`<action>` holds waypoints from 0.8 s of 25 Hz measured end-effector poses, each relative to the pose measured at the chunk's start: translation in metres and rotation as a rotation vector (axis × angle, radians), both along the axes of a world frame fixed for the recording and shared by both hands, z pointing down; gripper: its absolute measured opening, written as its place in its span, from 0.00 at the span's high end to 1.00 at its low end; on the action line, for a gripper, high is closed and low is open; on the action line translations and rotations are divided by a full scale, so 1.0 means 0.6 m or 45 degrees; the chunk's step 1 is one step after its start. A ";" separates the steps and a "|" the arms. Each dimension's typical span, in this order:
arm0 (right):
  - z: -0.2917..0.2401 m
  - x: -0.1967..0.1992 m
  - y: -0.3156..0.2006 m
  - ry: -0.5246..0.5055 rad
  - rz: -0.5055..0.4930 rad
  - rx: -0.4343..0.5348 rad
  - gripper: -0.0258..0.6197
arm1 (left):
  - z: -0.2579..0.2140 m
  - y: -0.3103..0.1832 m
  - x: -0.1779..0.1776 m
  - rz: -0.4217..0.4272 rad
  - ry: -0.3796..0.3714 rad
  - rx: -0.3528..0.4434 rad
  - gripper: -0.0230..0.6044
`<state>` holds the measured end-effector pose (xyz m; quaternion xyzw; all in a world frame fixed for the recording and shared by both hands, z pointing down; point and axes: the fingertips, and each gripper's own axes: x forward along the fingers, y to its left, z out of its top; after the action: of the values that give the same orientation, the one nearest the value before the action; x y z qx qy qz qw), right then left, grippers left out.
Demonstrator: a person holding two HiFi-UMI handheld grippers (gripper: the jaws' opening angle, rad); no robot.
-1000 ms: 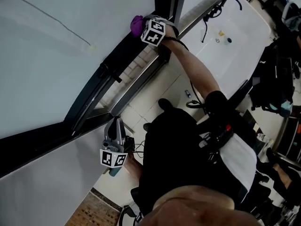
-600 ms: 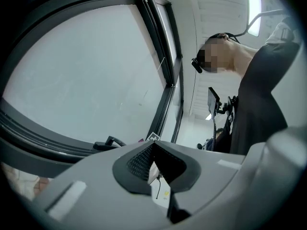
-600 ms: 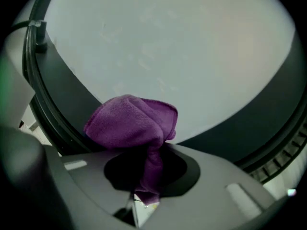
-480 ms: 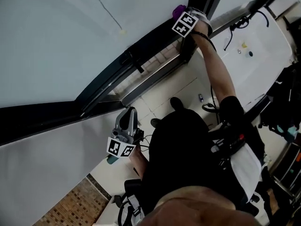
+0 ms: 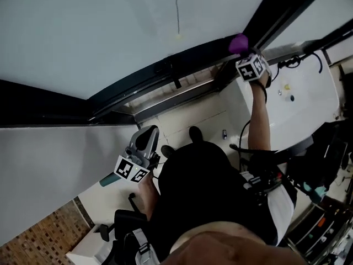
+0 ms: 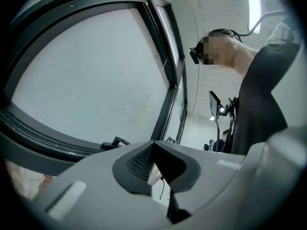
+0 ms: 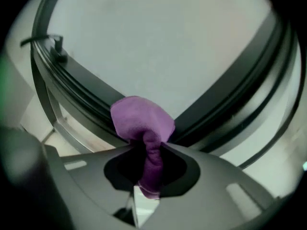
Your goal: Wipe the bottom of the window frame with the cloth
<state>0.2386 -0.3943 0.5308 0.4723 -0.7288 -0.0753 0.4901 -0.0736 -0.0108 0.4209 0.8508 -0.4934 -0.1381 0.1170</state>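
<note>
Right gripper (image 7: 147, 152) pinches cloth (image 7: 141, 119), bunched beyond its jaws, seemingly on window frame (image 7: 88, 94); left gripper (image 6: 153, 146) closed.

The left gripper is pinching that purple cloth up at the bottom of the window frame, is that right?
Not quite: it is the right gripper that pinches the purple cloth at the bottom of the window frame, as the right gripper view shows. The left gripper is shut on nothing.

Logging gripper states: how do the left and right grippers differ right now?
The right gripper is shut on the purple cloth; the left gripper is shut on nothing. The right gripper reaches the window frame; the left gripper hangs near the person. Both carry marker cubes.
</note>
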 end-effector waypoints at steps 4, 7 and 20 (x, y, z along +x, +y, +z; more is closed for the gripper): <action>0.041 -0.090 0.188 -0.742 -0.218 -0.314 0.86 | 0.001 -0.003 -0.006 0.013 0.000 -0.021 0.96; 0.042 -0.204 0.337 -1.339 -0.429 -0.640 0.86 | 0.000 -0.018 -0.002 0.039 0.001 -0.010 0.96; -0.124 -0.430 0.548 -1.795 -1.131 -0.785 0.86 | -0.005 -0.003 -0.014 -0.001 0.012 -0.011 0.96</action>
<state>-0.0194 -0.0652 0.4567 -0.0705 -0.9649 0.2496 -0.0417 -0.0822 -0.0126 0.4180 0.8495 -0.4937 -0.1399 0.1229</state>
